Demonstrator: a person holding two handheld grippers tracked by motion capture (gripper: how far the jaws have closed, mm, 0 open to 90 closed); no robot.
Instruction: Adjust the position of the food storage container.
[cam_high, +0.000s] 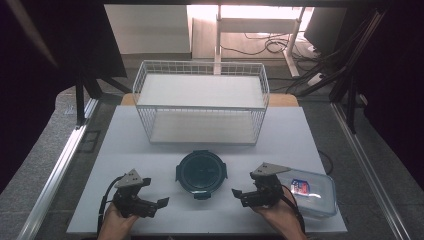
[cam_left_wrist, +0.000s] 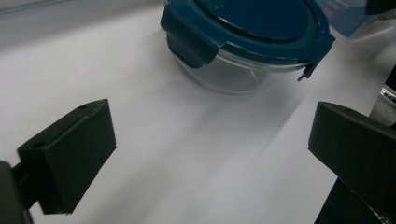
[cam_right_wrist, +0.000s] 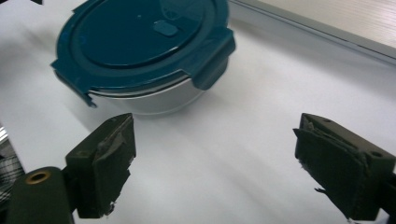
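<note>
High view: round container (cam_high: 201, 173) with teal lid sits between the left gripper (cam_high: 159, 203) and right gripper (cam_high: 239, 194), both spread, holding nothing. Wire basket (cam_high: 201, 102) is beyond.

Left gripper view: lid latch (cam_left_wrist: 190, 41) is ahead; one latch looks unclipped.

Right gripper view: container is ahead-left; I'd square up before closing.

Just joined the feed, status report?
Left gripper open, right gripper open, both empty. Round container with blue lid between them, untouched. Wire basket behind, rectangular box beside the right hand; nothing in the way.
</note>
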